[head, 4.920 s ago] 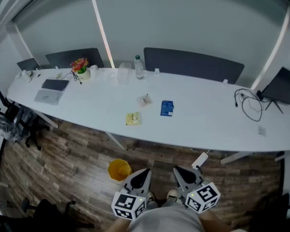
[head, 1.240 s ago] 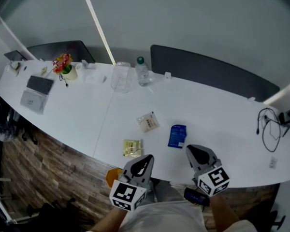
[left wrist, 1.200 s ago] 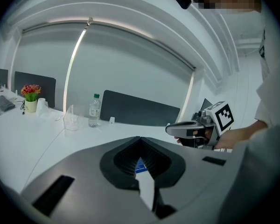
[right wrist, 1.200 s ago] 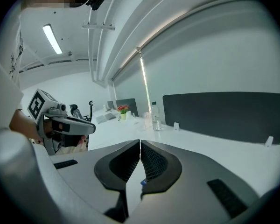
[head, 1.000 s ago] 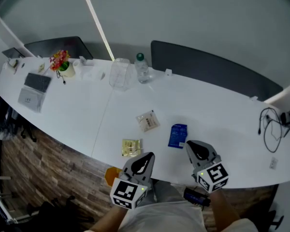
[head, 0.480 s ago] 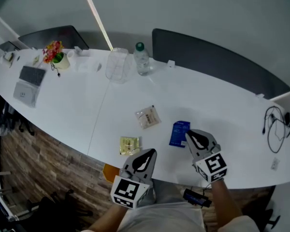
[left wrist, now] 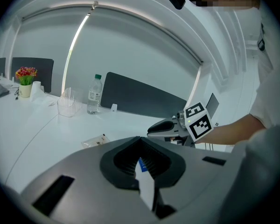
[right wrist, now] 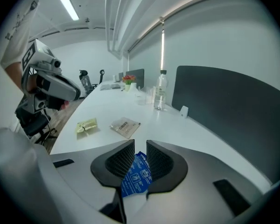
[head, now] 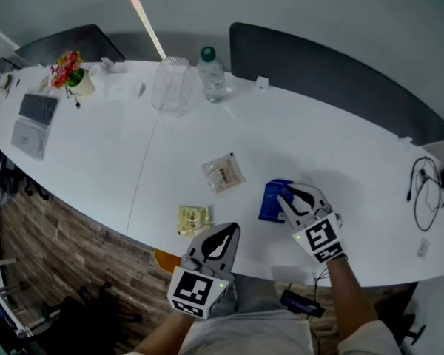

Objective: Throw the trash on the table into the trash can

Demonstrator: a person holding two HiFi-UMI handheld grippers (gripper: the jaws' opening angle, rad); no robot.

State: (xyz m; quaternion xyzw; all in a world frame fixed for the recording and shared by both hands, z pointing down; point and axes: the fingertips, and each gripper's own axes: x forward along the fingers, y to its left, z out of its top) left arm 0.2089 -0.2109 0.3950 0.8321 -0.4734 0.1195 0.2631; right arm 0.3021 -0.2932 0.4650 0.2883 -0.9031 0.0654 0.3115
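Three pieces of trash lie on the white table: a blue packet, a clear packet and a yellow packet. My right gripper hangs low over the blue packet. Its jaws have just been opening and stand slightly apart, the packet showing in the gap between the pads, flat on the table. My left gripper is shut and empty near the table's front edge, just right of the yellow packet. An orange trash can peeks out below the table edge.
A water bottle and a clear container stand at the back. A flower pot and a keyboard sit far left, cables far right. Dark chair backs line the far side.
My right gripper has moved forward and down onto the blue packet, and its jaws have parted. The left gripper has sunk a little near the front edge.
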